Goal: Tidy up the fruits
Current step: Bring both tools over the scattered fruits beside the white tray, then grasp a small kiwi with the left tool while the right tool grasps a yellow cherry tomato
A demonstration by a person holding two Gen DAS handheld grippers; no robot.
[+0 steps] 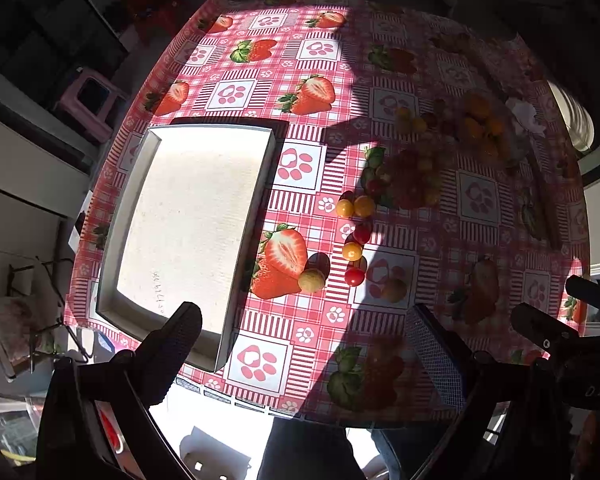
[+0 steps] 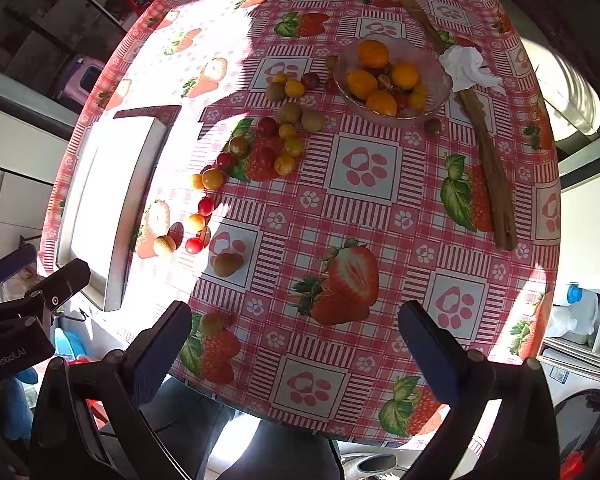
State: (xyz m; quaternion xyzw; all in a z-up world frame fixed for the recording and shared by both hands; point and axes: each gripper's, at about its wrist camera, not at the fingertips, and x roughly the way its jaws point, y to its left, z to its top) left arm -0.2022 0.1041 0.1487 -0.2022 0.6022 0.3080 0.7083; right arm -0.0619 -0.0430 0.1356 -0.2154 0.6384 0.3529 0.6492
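I see left claw [image 1: 304, 344] apart, empty | right claw [image 2: 296, 340] apart, empty | tray [image 1: 236, 240] long axis runs near-to-far | fruits [image 2: 256, 152] scattered tray-to-bowl [image 2: 440, 96] | near tabletop [image 2: 340, 216] open

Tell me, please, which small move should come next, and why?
Probably lower the left gripper onto the yellow-green fruit beside the white tray. Both grippers are open and hold nothing, the tray holds no fruit, and this fruit lies nearest to it.
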